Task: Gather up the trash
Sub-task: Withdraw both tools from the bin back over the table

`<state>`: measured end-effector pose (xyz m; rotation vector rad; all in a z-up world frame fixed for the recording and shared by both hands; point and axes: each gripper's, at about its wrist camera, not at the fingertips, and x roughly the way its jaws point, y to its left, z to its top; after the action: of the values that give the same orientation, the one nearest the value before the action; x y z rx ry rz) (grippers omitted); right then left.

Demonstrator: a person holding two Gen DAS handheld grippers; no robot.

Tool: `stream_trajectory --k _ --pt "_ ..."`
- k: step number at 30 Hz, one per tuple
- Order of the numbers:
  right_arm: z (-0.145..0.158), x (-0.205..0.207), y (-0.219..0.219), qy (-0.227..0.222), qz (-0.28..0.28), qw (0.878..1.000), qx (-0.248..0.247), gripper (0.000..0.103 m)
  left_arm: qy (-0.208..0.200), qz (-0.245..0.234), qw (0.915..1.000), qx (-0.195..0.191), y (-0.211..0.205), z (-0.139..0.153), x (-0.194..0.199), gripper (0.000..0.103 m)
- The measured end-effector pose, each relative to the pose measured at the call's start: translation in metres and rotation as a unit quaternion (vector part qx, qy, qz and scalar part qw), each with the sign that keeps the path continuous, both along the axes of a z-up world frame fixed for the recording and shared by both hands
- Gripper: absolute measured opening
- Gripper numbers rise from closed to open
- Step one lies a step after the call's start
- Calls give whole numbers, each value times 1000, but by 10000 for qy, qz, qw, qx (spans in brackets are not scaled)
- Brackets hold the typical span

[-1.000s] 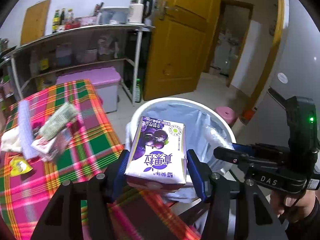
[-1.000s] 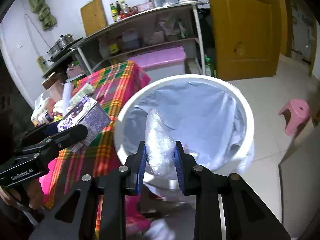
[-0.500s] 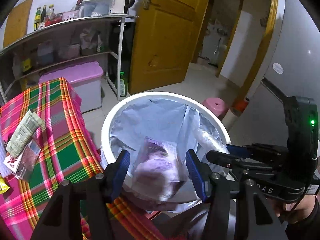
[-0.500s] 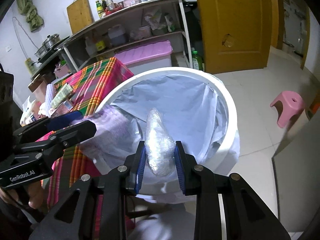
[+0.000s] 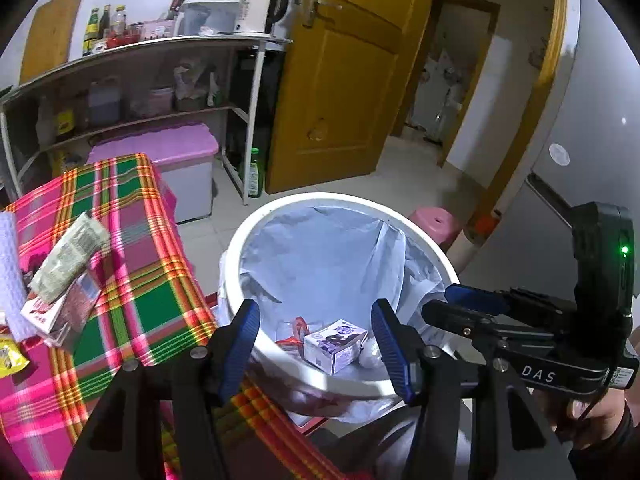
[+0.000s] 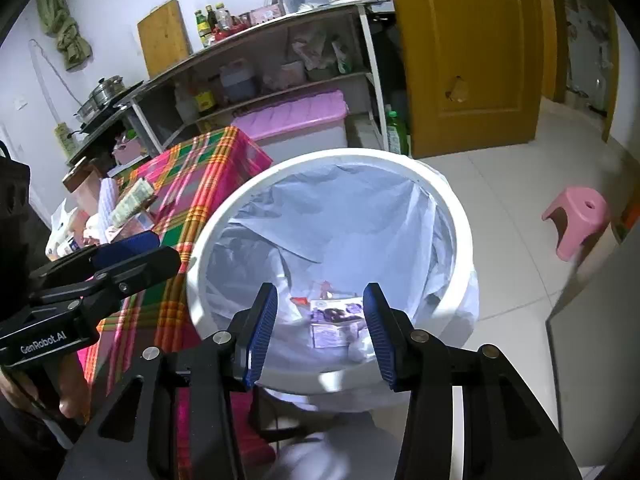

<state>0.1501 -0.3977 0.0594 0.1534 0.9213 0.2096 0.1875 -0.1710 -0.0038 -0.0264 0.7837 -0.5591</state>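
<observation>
A white trash bin (image 5: 256, 224) with a pale liner stands beside the table; it also shows in the right wrist view (image 6: 460, 216). A purple drink carton (image 5: 334, 344) lies at its bottom with a red wrapper (image 5: 294, 330) and a clear plastic wad (image 5: 370, 354). The carton shows in the right wrist view (image 6: 336, 320) too. My left gripper (image 5: 316, 340) is open and empty above the bin's near rim. My right gripper (image 6: 320, 324) is open and empty over the bin.
A plaid-covered table (image 5: 132, 280) left of the bin holds a green packet (image 5: 68, 256), a red-and-white carton (image 5: 60, 312) and a yellow wrapper (image 5: 10, 358). A pink stool (image 6: 576, 220) stands on the tiled floor. Shelves, a pink-lidded box (image 5: 160, 152) and a yellow door (image 5: 340, 80) lie behind.
My left gripper opened and the purple carton fell into the bin. My right gripper opened and the clear plastic wad dropped in too. Both grippers hover over the bin.
</observation>
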Motion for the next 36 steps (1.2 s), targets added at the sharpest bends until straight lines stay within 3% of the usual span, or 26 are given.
stream_trajectory --k 18,36 --pt "20 -21 57 -234 656 9975 156 46 -257 635 9976 -26 63 23 -44 58" --pt "29 -22 125 -140 1413 9890 419 46 -311 1688 9852 -34 155 33 -66 58"
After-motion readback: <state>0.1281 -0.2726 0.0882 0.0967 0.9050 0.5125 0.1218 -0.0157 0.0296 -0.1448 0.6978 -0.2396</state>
